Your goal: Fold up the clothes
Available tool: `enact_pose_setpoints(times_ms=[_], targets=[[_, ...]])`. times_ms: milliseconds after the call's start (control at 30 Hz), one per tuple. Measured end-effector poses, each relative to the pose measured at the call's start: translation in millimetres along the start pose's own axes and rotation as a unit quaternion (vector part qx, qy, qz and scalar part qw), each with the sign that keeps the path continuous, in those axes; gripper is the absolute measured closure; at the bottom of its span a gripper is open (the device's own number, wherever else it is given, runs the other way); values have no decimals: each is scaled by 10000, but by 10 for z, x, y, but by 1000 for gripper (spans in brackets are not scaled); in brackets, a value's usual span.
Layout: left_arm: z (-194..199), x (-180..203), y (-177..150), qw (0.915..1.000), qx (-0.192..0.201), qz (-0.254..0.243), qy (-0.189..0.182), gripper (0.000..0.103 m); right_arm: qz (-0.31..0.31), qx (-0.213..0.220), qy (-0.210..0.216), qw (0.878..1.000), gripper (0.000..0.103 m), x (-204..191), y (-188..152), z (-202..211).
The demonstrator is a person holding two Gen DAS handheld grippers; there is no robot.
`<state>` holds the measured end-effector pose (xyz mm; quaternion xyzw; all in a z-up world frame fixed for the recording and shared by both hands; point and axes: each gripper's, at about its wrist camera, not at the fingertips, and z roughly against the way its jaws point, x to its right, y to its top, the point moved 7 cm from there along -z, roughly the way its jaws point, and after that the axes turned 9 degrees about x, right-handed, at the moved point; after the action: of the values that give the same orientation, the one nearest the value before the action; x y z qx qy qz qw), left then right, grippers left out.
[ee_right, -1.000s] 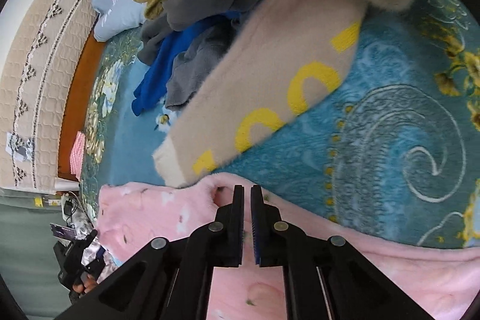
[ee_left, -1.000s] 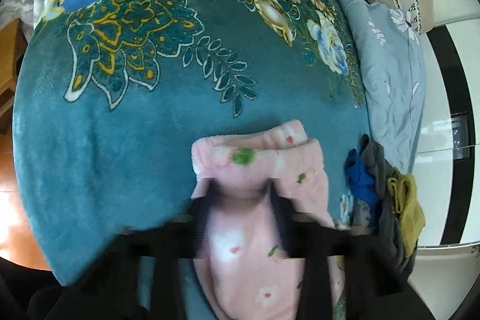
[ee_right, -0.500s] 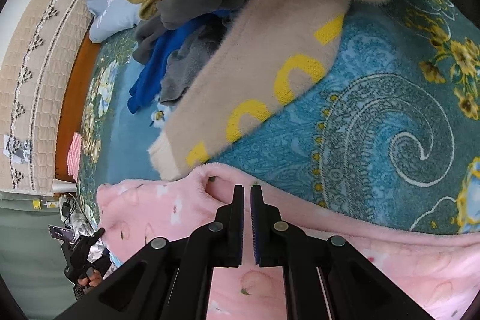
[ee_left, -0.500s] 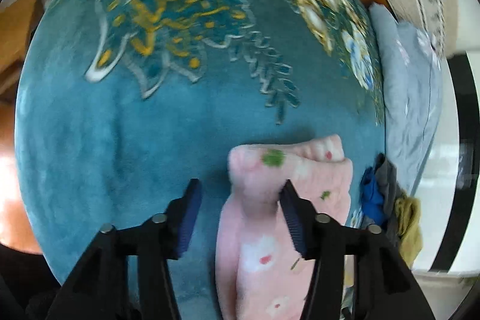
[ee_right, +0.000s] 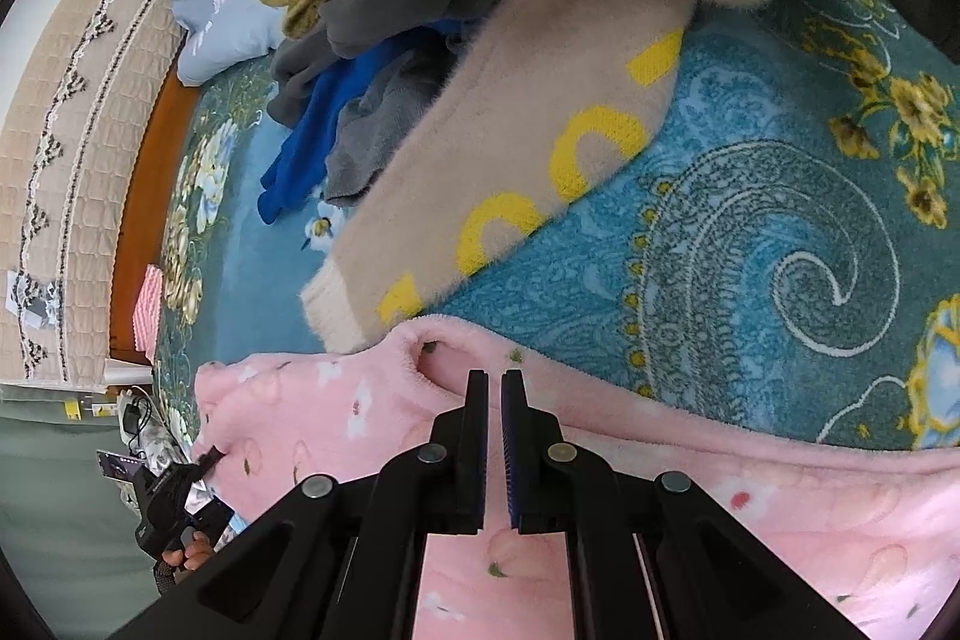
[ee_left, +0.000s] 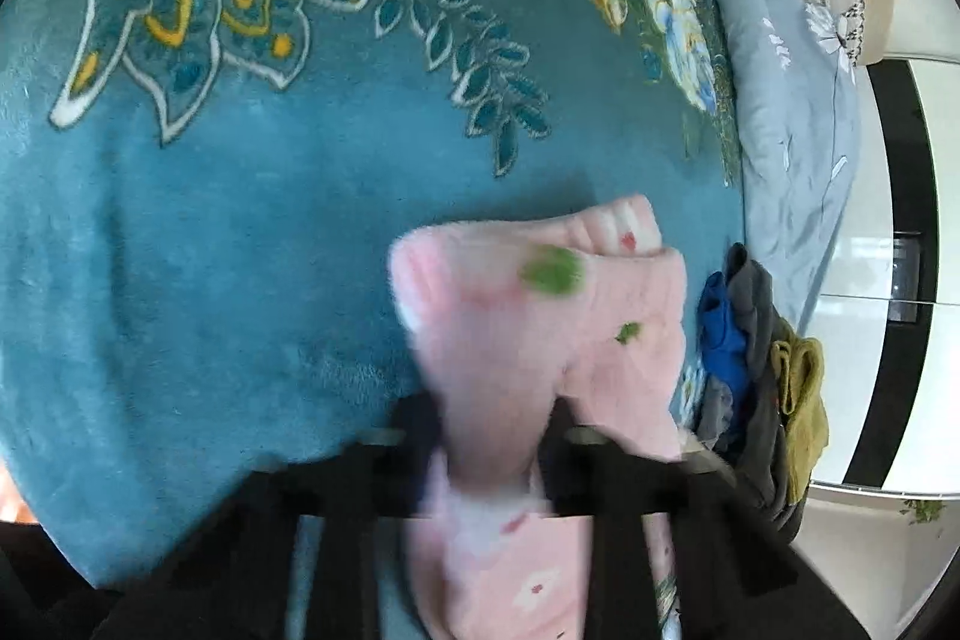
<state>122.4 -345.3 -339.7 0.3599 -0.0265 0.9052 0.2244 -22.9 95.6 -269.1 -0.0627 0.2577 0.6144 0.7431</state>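
Left wrist view: the left gripper is closing on a bunched end of the pink garment, which lies on the blue blanket.

Right wrist view: the right gripper is pressed together, apparently pinching the garment's edge. Both ends gripped, the next move is probably lifting one end over.

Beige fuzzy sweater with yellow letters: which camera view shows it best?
The right wrist view. There the beige fuzzy sweater with yellow letters lies sharp and large across the teal floral blanket, one end at the pink fleece garment. In the left wrist view I cannot pick it out; only the clothes pile shows at the right edge.
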Motion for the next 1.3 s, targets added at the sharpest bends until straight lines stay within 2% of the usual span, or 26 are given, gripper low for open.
enact_pose_setpoints(times_ms=[67, 100, 133, 167, 233, 300, 367, 500, 567, 633, 700, 767, 833, 900, 1000, 1033, 1100, 1133, 1200, 1300], targets=[[217, 281, 37, 9949, 496, -496, -724, 94, -6, 57, 1, 10000, 96, -5, 17, 46], [279, 367, 24, 9922, 615, -728, -801, 94, -9, 82, -2, 10000, 96, -4, 21, 68], [298, 401, 6, 9914, 660, -890, -698, 94, -13, 101, -8, 9999, 96, 2, 22, 89], [267, 357, 3, 9932, 602, -814, -567, 94, -17, 121, -14, 9999, 96, 7, 22, 110], [134, 100, 18, 9991, 341, -236, -80, 94, -37, 152, -33, 9999, 96, 25, 20, 146], [37, -122, 0, 9991, 85, 303, 271, 93, -109, 166, -78, 9998, 96, 76, 5, 175], [17, -204, -6, 9979, 16, 571, 307, 92, -212, 199, -130, 9995, 96, 152, -8, 226], [75, -98, -49, 9991, 91, 86, 397, 92, -657, 416, -165, 9968, 96, 453, 15, 509], [99, -62, -66, 9990, 106, -91, 435, 92, -964, 660, -227, 9929, 96, 718, 44, 769], [87, -61, -54, 9992, 86, -60, 397, 92, -1317, 967, -330, 9860, 96, 1043, 65, 1081], [93, -85, -57, 9993, 56, 26, 358, 92, -1805, 1384, -525, 9724, 96, 1493, 21, 1488], [81, -117, -42, 9994, 30, 86, 344, 91, -2374, 1850, -801, 9503, 96, 2036, -124, 1964], [59, -101, -36, 9993, 16, 96, 362, 91, -2930, 2263, -1147, 9218, 96, 2606, -373, 2449], [61, -91, -33, 9993, 13, 104, 354, 91, -3433, 2499, -1456, 8936, 96, 3119, -700, 2844], [61, -84, -26, 9993, 10, 147, 334, 91, -4164, 2682, -1612, 8536, 94, 3699, -1279, 3222], [62, -89, -28, 9993, 7, 180, 327, 91, -4442, 2737, -1590, 8381, 91, 3872, -1507, 3308], [68, -100, -32, 9992, 2, 228, 332, 91, -4882, 2773, -1451, 8146, 63, 4103, -1876, 3363], [76, -104, -38, 9992, 1, 229, 342, 91, -5084, 2766, -1333, 8045, 60, 4192, -2043, 3352], [91, -107, -45, 9991, 3, 214, 367, 91, -5356, 2737, -1058, 7919, 60, 4280, -2288, 3254], [113, -108, -52, 9990, 13, 183, 408, 90, -5567, 2717, -484, 7835, 59, 4278, -2444, 3020]])
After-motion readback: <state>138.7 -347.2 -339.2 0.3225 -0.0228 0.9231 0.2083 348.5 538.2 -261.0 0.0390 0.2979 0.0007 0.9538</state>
